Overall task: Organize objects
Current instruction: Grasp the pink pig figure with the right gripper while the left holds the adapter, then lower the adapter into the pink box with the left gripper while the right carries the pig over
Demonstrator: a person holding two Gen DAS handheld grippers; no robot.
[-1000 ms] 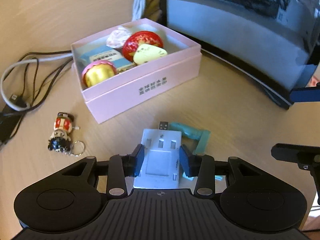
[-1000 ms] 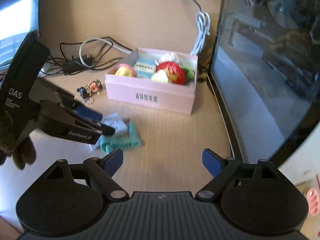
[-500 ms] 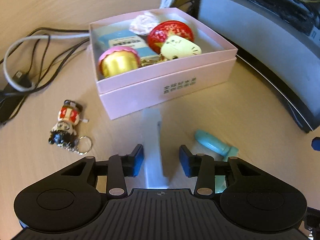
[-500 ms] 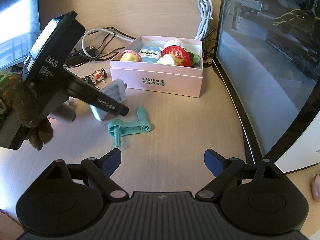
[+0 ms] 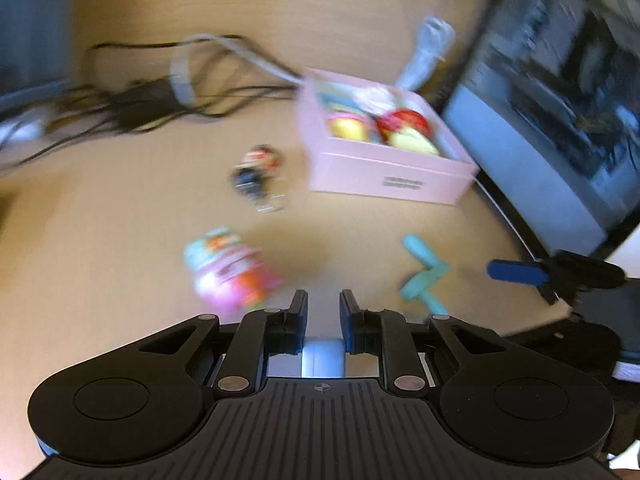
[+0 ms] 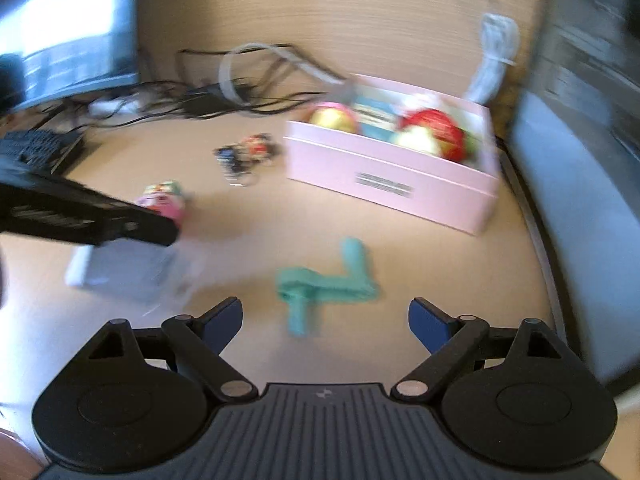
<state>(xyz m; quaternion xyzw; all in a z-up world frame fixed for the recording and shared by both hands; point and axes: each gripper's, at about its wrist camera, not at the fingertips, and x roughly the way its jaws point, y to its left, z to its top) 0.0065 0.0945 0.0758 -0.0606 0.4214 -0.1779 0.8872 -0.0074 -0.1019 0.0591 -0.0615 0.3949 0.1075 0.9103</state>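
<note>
White adapter (image 5: 322, 354) — between left gripper (image 5: 323, 306) fingers

You can't read the pink box (image 6: 390, 184) label — motion blur; the white adapter (image 5: 322, 354) sits mostly hidden between your left gripper's (image 5: 323, 312) fingers.

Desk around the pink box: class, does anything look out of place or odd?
Yes. Three items lie loose on the desk outside the pink box: a teal crank handle, a figurine keychain and a small colourful toy. Tangled cables sprawl behind. Blur hides finer detail.
</note>
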